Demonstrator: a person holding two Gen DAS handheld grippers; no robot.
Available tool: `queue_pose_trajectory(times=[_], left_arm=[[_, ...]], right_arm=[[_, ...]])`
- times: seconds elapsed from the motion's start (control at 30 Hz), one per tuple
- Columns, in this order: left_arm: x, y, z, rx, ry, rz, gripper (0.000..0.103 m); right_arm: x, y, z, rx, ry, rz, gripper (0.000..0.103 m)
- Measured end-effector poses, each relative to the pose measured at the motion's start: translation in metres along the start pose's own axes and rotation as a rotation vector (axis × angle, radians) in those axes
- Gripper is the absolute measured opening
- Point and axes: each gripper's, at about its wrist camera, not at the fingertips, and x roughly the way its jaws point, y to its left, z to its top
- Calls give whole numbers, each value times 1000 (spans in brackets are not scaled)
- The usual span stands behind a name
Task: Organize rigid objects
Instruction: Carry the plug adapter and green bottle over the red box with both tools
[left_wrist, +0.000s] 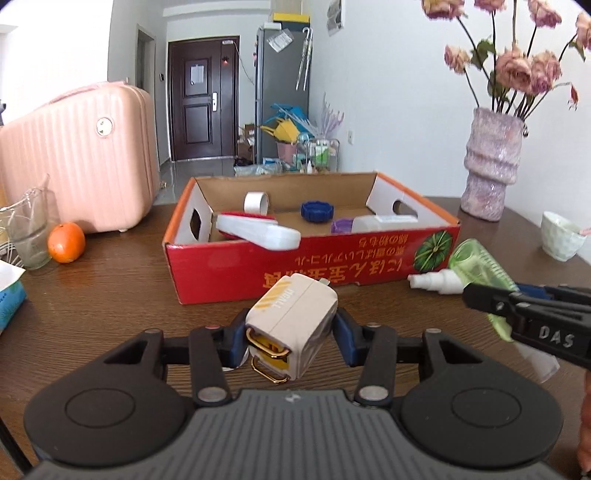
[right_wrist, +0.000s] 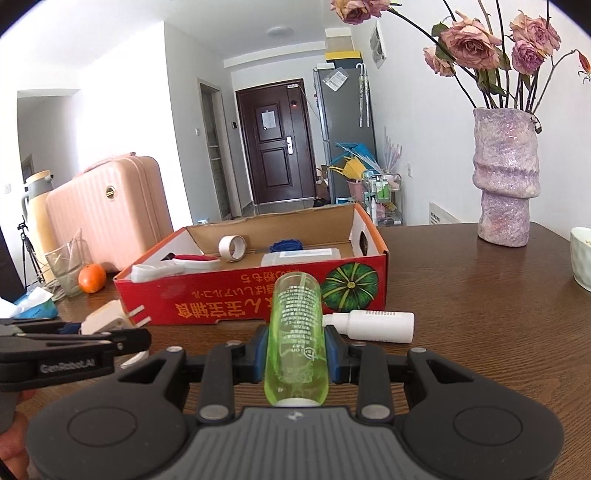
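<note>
Beige plug adapter (left_wrist: 291, 325), gold-striped, pinched in left gripper (left_wrist: 291, 334); right gripper (right_wrist: 295, 354) clamps translucent green bottle (right_wrist: 295, 339).

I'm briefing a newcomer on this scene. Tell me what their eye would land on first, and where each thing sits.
The red cardboard box mid-table grabs the eye first, open and already holding odds and ends. In front of it, each gripper's jaws clamp something: the left gripper a beige plug adapter, the right gripper a green bottle. At the right, dried pink roses rise from a lilac vase.
</note>
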Motion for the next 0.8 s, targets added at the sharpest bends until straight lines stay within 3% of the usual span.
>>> queue_pose_trajectory(times=[0.33, 0.8], left_arm=[[-27, 6, 18, -79, -85, -17, 48], [-9, 10, 60, -163, -154, 20, 48]], right_arm=[[-10, 13, 6, 1, -54, 39, 30], [13, 26, 39, 70, -116, 67, 30]])
